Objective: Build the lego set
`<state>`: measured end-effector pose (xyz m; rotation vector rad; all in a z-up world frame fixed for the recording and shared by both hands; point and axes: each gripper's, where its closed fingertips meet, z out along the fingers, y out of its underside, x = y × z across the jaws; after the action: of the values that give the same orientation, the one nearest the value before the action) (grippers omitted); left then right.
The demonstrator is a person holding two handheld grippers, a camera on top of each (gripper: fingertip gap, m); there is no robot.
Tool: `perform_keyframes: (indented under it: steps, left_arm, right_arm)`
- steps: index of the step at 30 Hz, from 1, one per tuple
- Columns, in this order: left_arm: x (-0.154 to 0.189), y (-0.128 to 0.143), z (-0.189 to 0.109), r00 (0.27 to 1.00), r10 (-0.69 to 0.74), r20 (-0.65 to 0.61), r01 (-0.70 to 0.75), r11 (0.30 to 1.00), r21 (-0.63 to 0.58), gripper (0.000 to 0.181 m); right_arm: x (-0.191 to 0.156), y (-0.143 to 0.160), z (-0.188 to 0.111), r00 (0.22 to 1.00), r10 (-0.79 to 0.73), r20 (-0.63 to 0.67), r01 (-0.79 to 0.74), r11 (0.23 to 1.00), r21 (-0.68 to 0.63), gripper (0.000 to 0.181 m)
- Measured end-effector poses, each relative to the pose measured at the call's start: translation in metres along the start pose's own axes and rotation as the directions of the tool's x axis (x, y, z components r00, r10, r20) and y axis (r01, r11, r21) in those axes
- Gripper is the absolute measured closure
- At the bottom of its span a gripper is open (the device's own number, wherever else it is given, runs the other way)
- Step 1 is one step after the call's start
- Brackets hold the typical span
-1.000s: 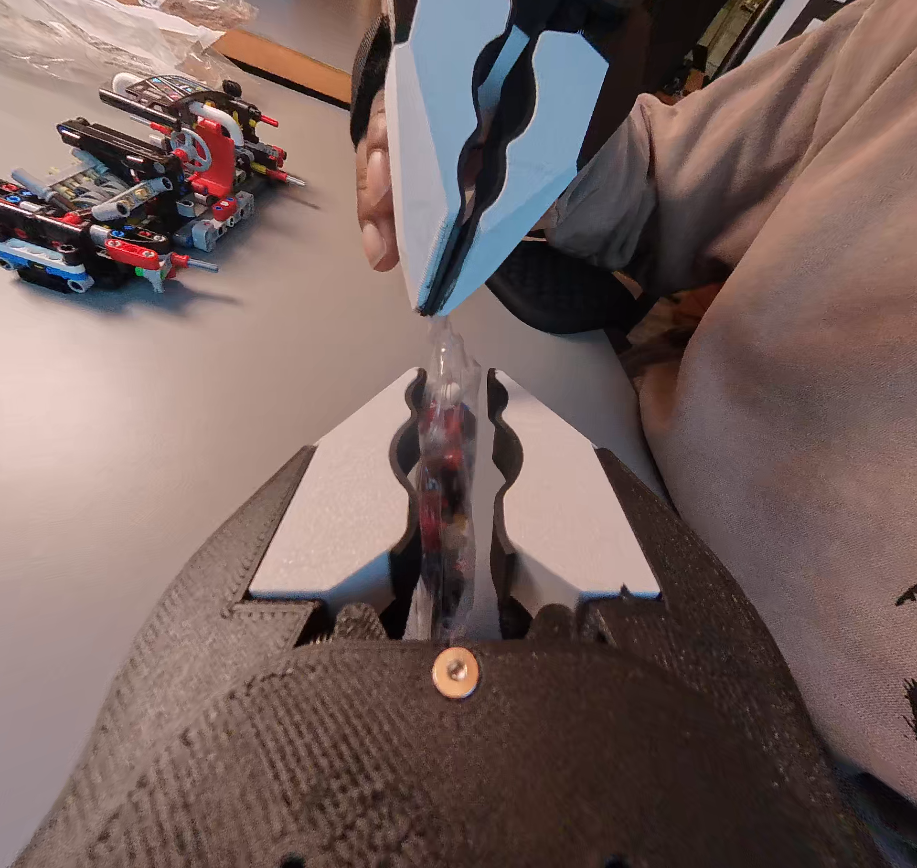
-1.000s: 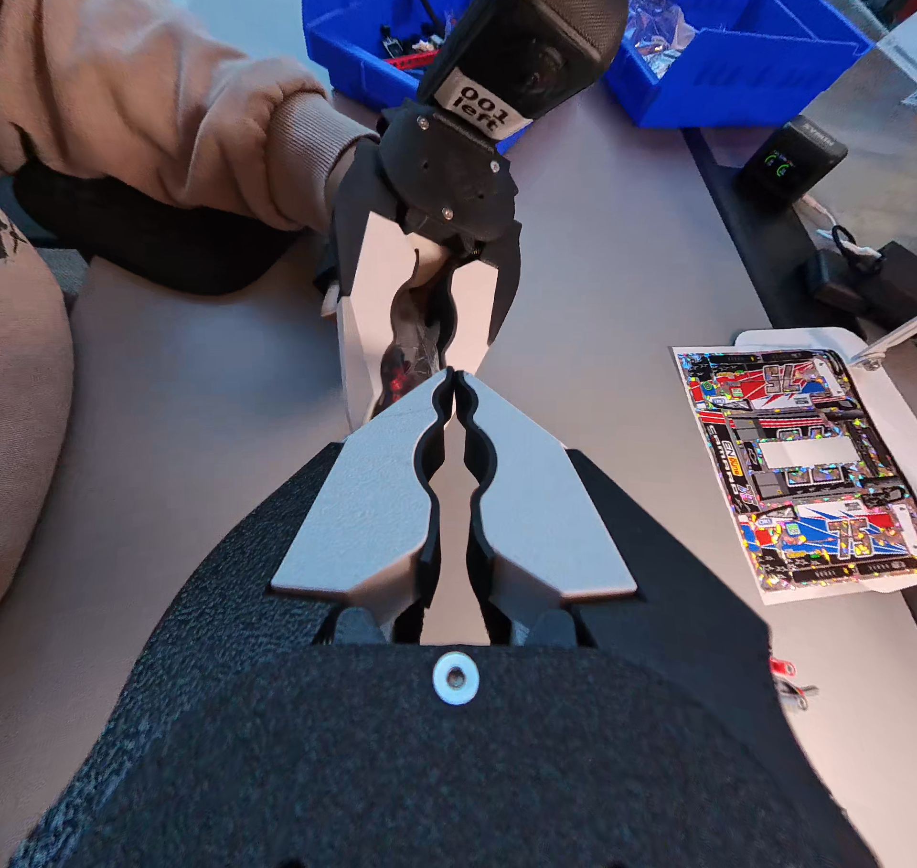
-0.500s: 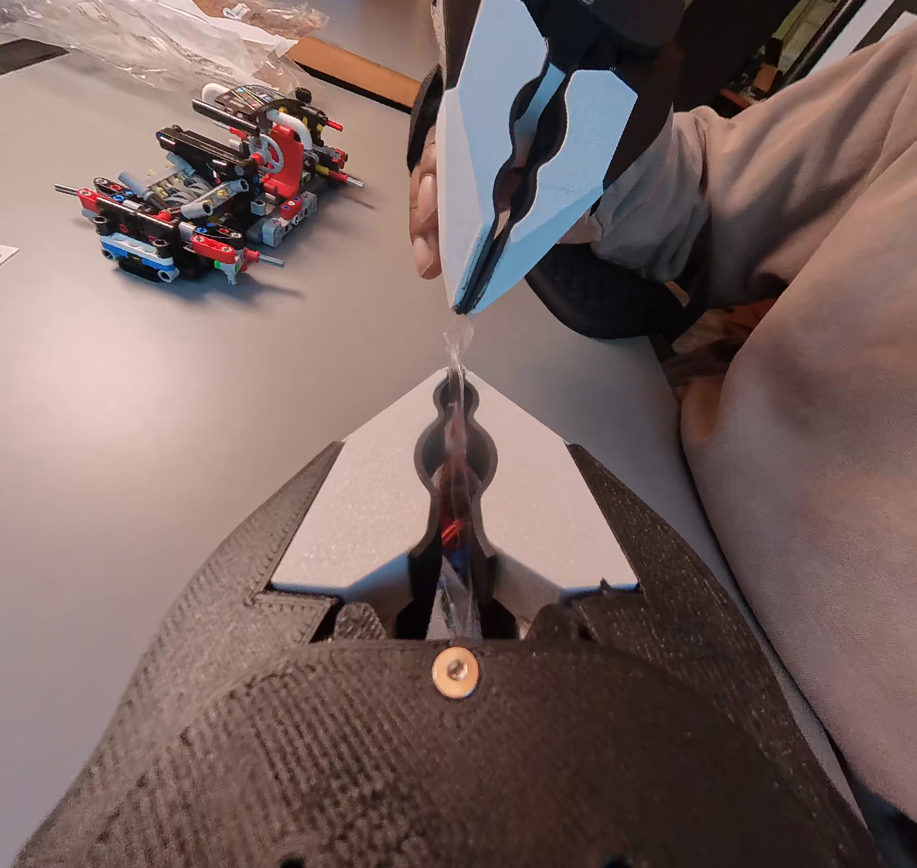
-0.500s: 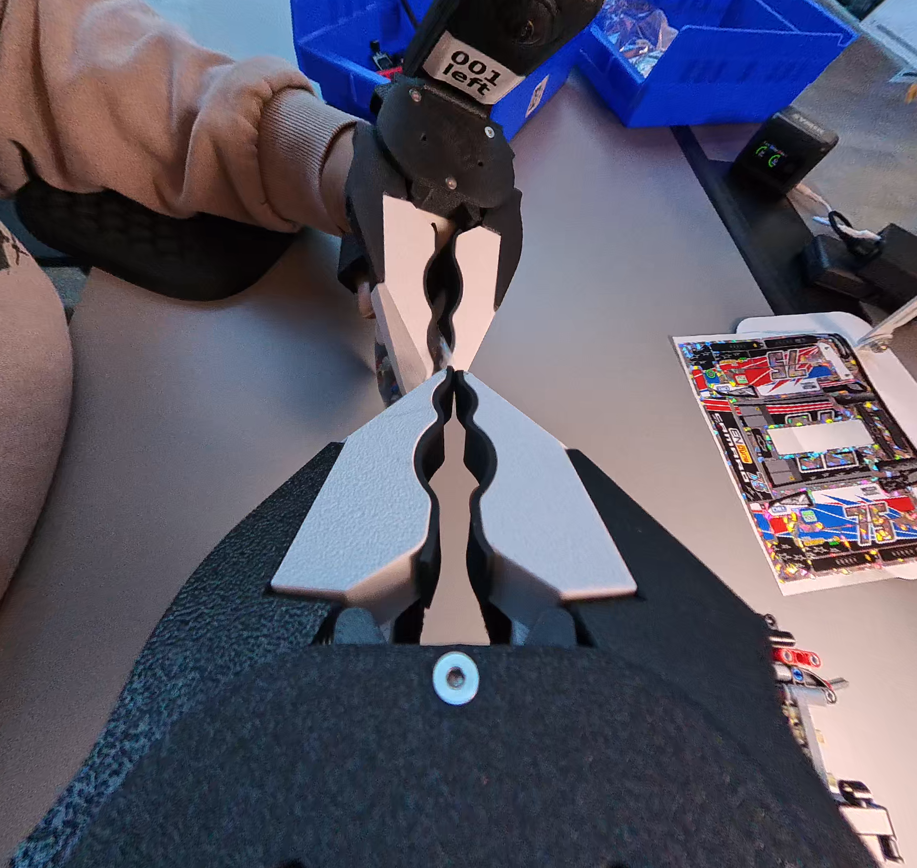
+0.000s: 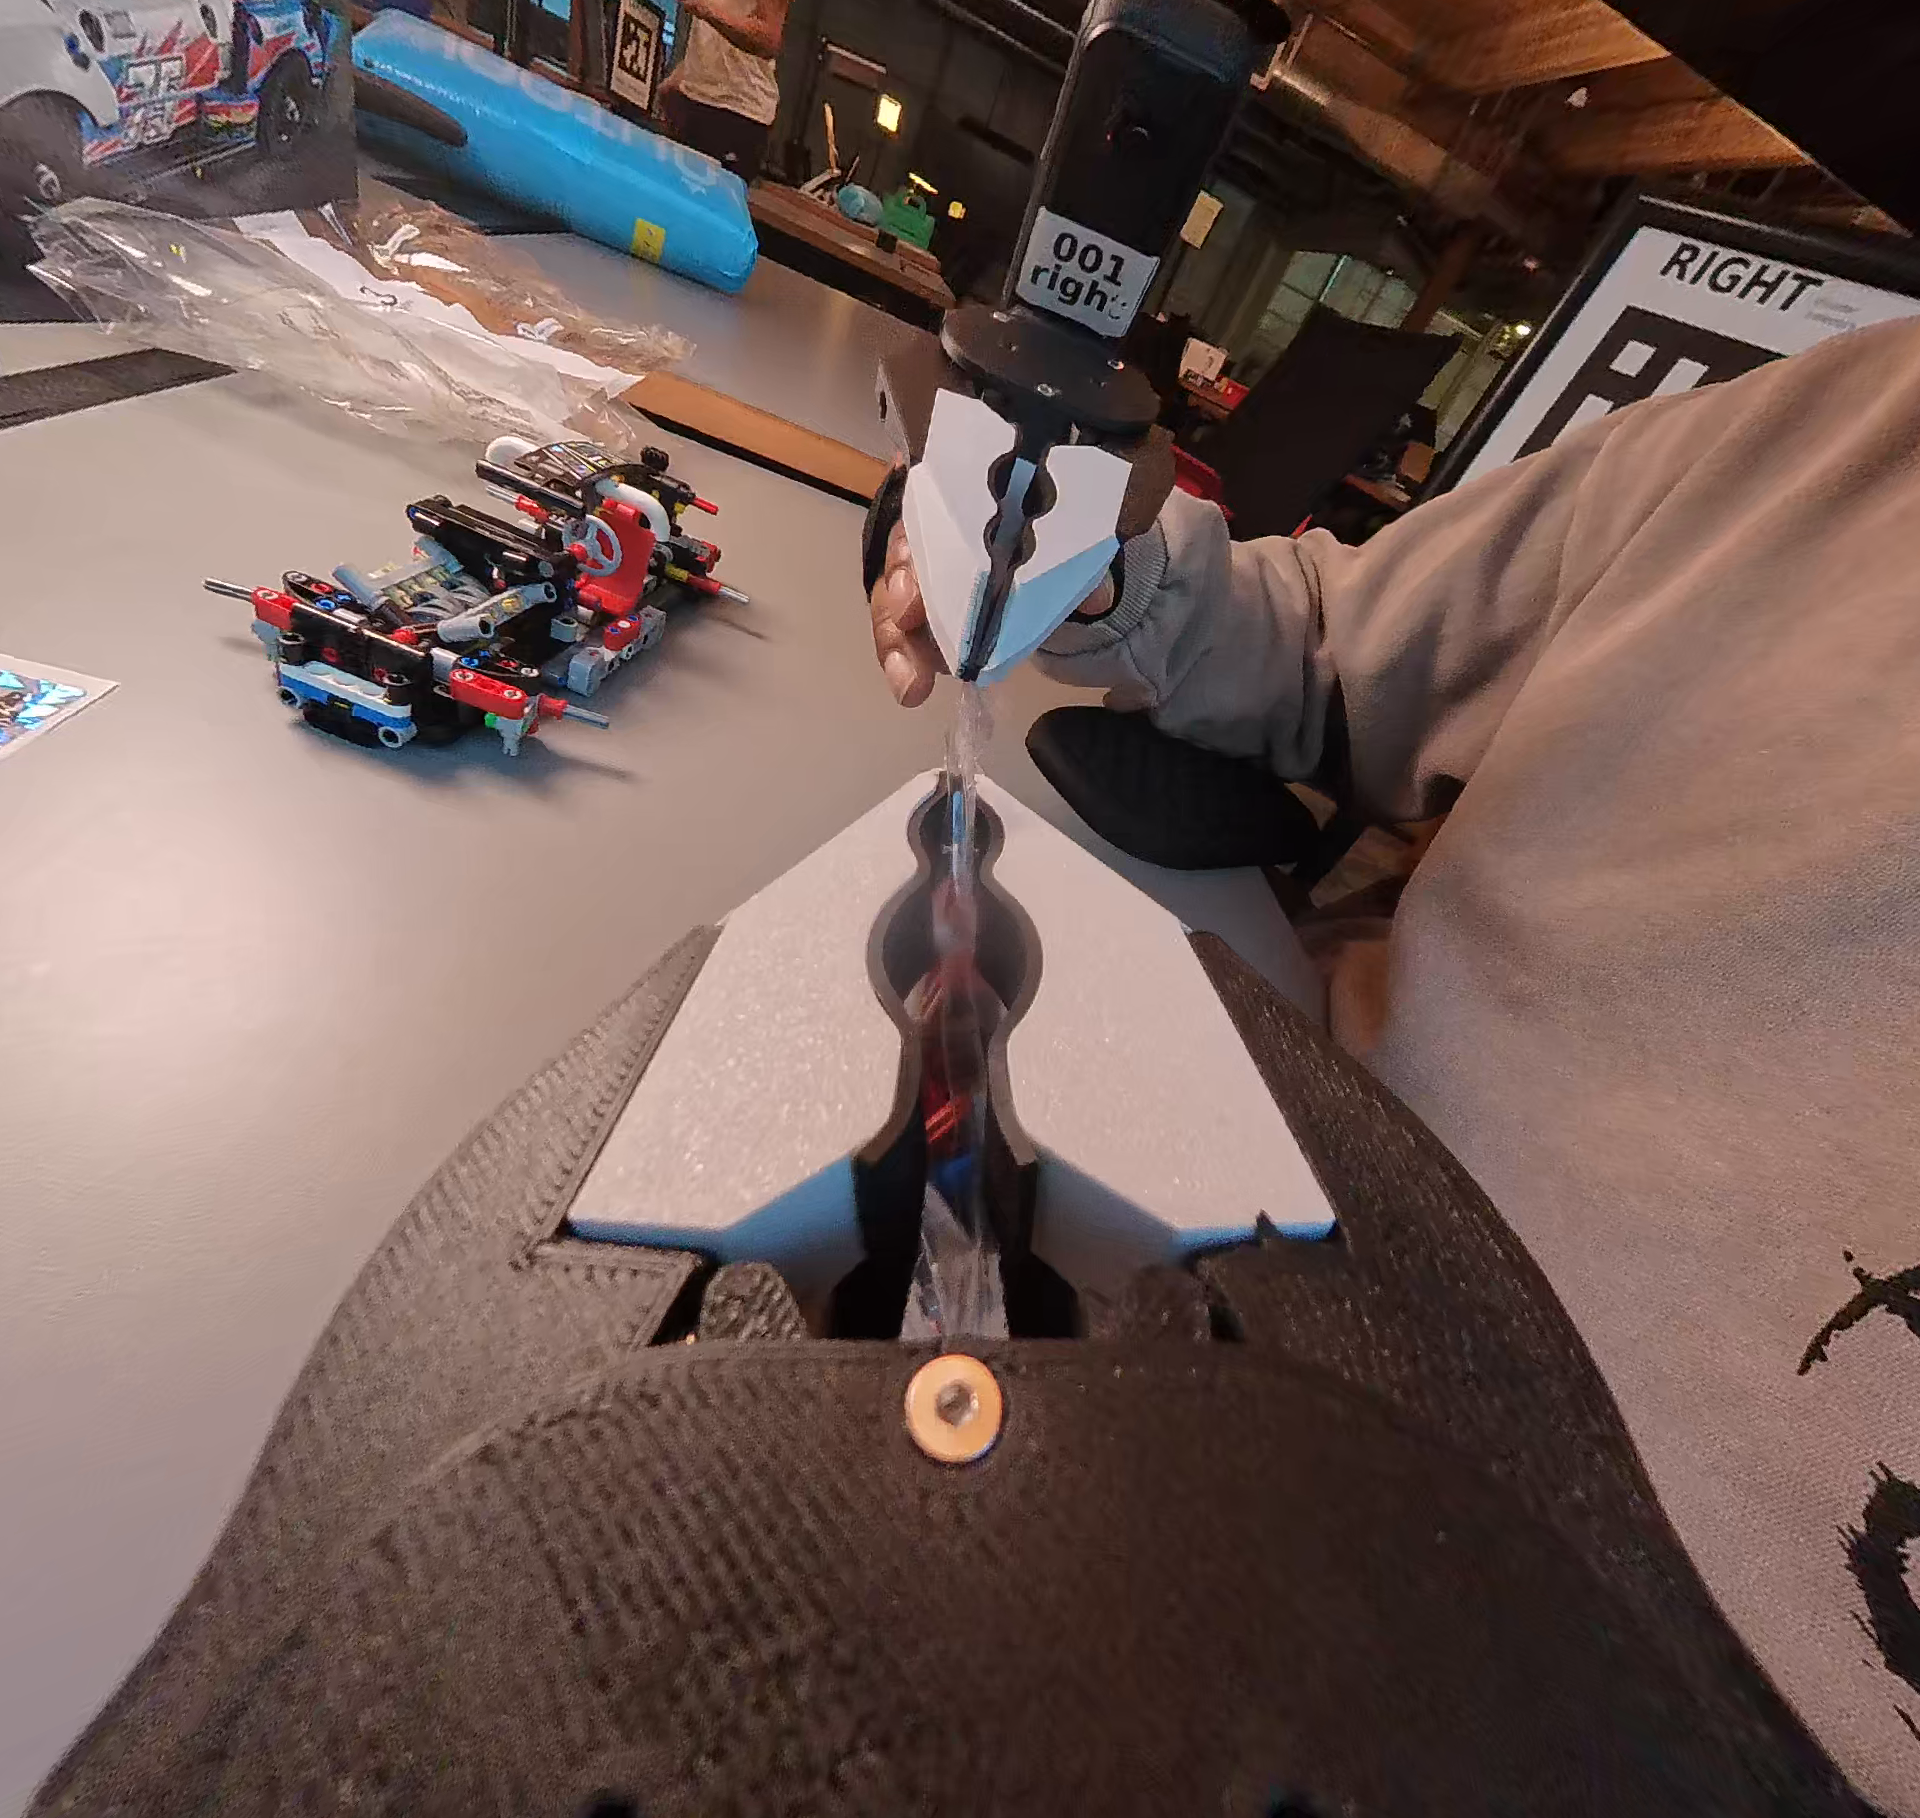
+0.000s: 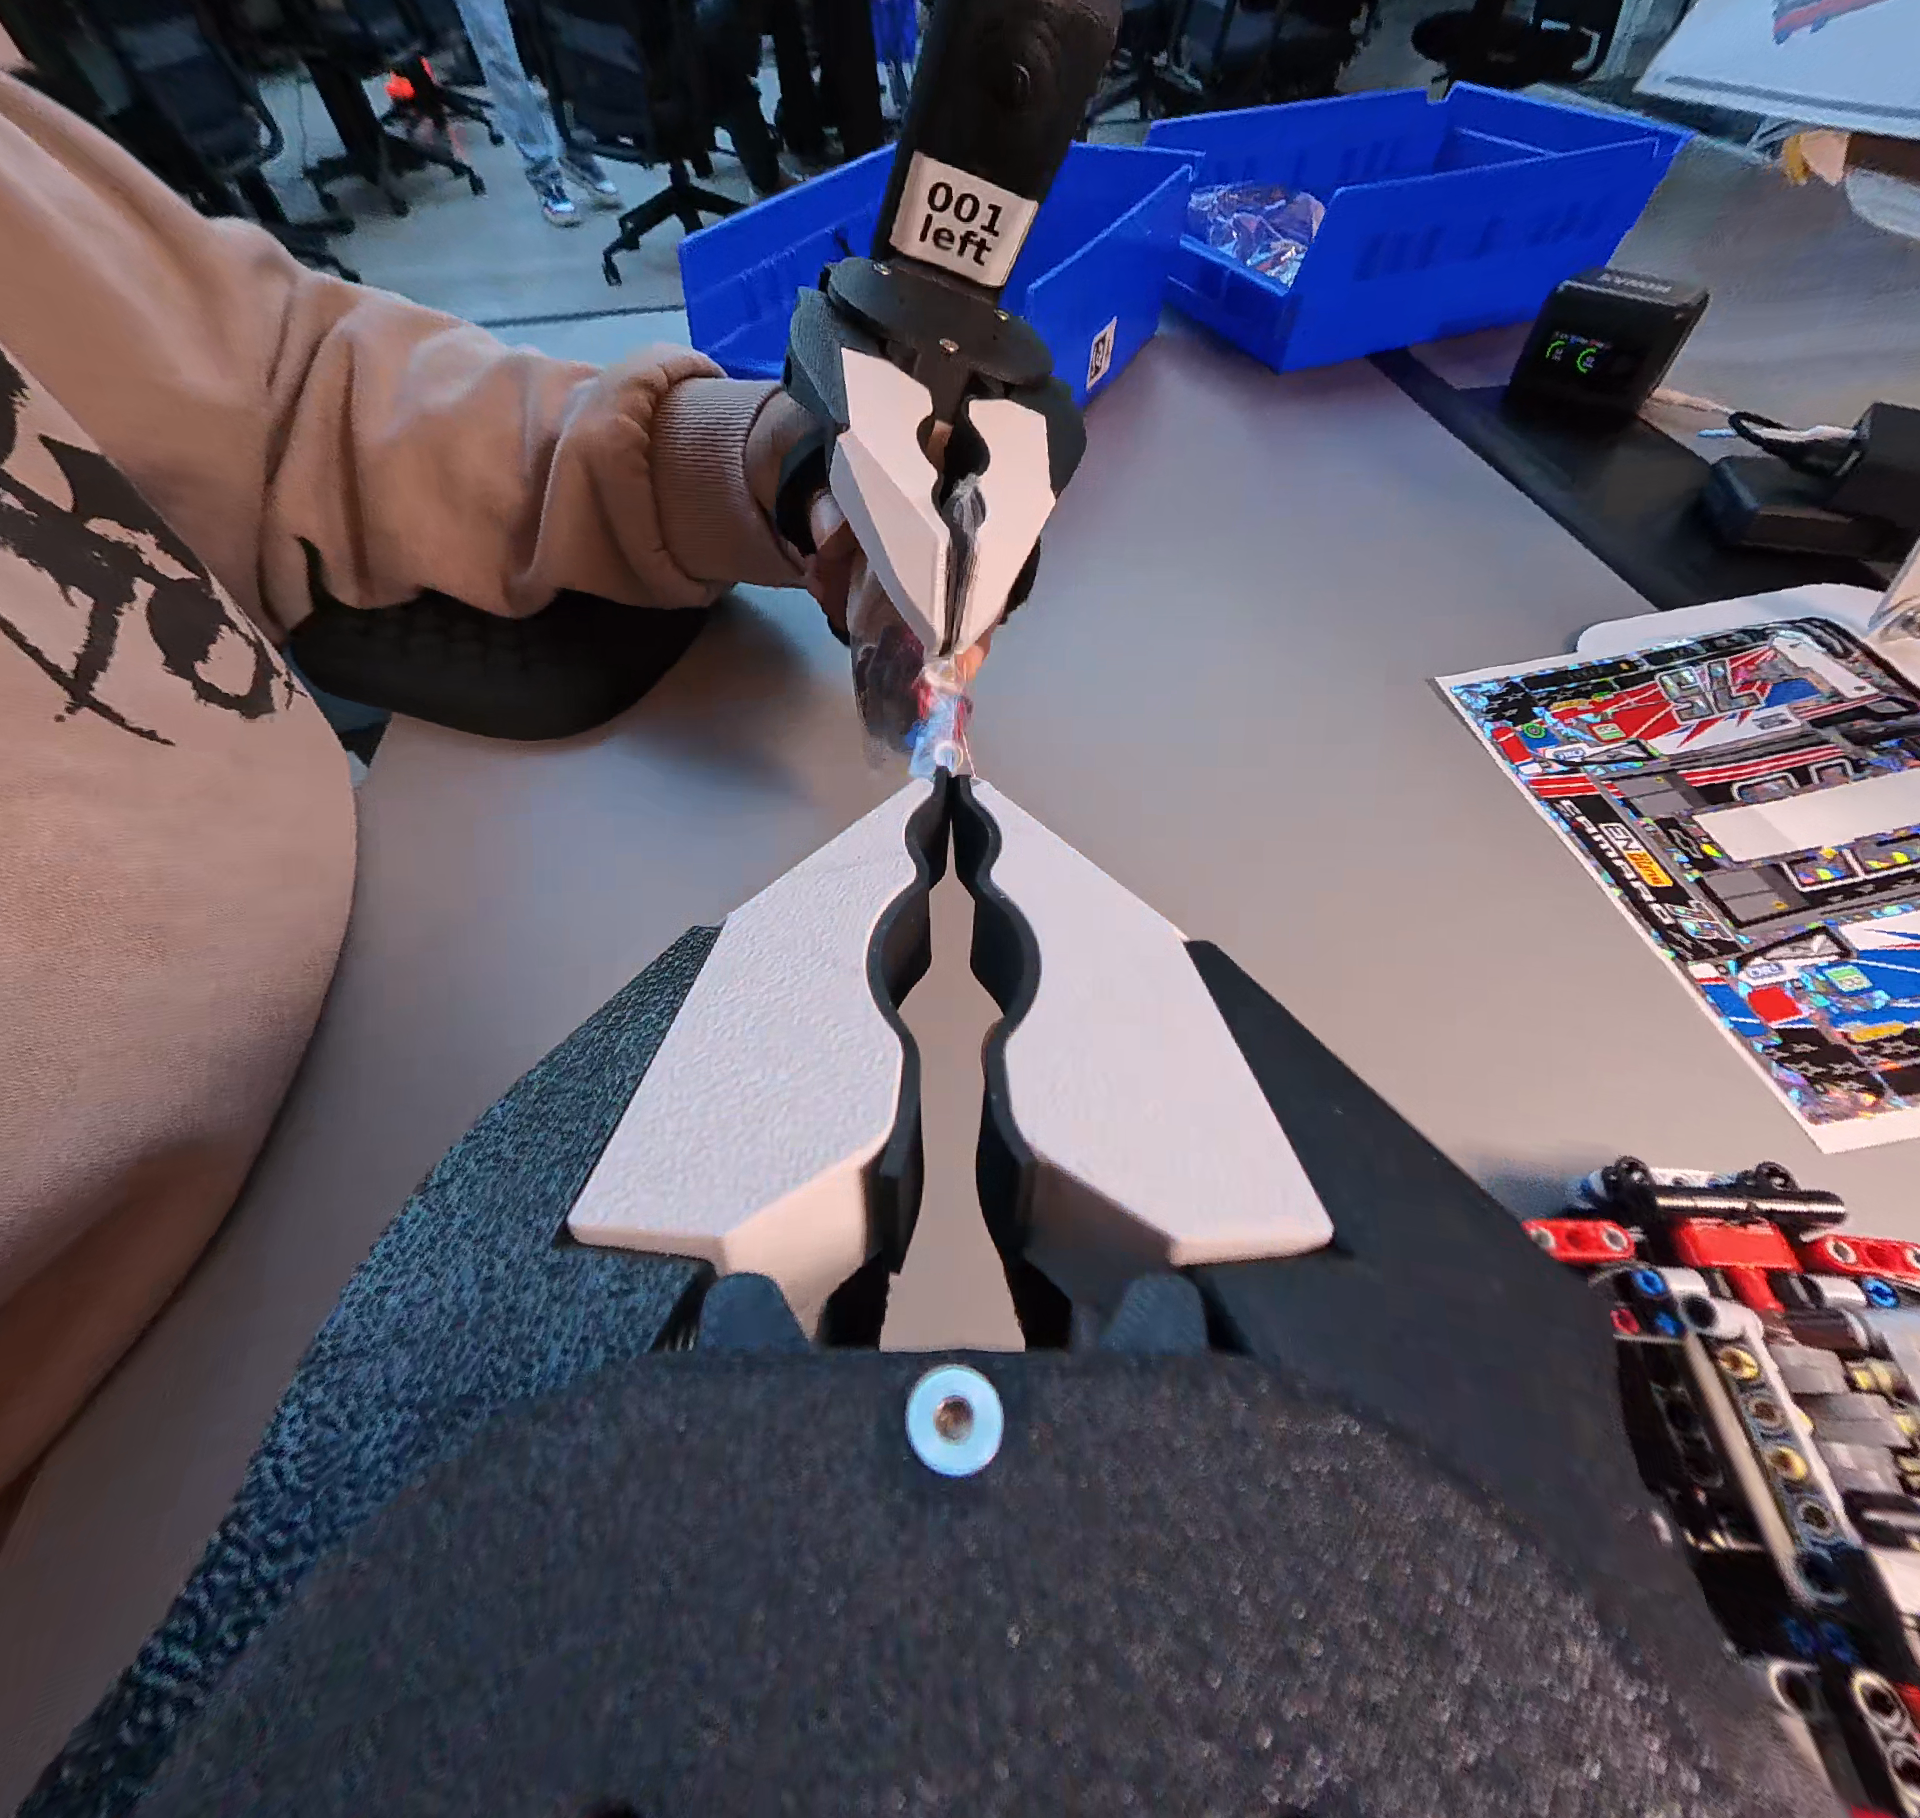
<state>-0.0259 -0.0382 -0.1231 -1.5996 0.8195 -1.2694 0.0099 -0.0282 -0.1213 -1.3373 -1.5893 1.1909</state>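
Here both tongs, the left gripper [image 5: 961, 812] and the right gripper [image 6: 951, 781], were closed on one small plastic bag [image 6: 935, 719] above the table's near edge [image 5: 1195, 895], so a sudden tear could scatter its pieces off it.

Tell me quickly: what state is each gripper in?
Left gripper: shut on the bag.
Right gripper: shut on the bag's other end.

Most of the clear bag [image 5: 961, 999] of small parts sits hidden between the left gripper [image 5: 957, 794] fingers, its contents only red and blue blurs. In the right wrist view the lego car [image 6: 1766, 1373] is cut off by the right and bottom edges, and the sticker sheet [image 6: 1745, 854] by the right edge.
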Motion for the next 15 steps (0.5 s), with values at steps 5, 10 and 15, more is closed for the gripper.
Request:
perform_keyframes:
  steps: [5, 10, 15]
  left_arm:
    - [0.002, -0.012, -0.005, 1.0, -0.007, -0.004, 0.007, 0.998, 0.059, 0.181]
    - [0.005, -0.021, -0.012, 1.0, -0.002, -0.015, 0.004, 0.995, 0.096, 0.181]
    - [0.003, -0.022, -0.012, 1.0, 0.007, 0.014, -0.008, 0.995, 0.095, 0.181]
  right_arm:
    - [0.004, 0.007, -0.01, 1.0, 0.026, -0.018, -0.026, 1.0, 0.001, 0.181]
    - [0.013, 0.017, -0.026, 0.996, 0.05, -0.07, -0.05, 0.999, 0.003, 0.181]
    - [0.04, 0.013, -0.076, 0.97, 0.096, -0.223, -0.085, 0.995, 0.057, 0.181]
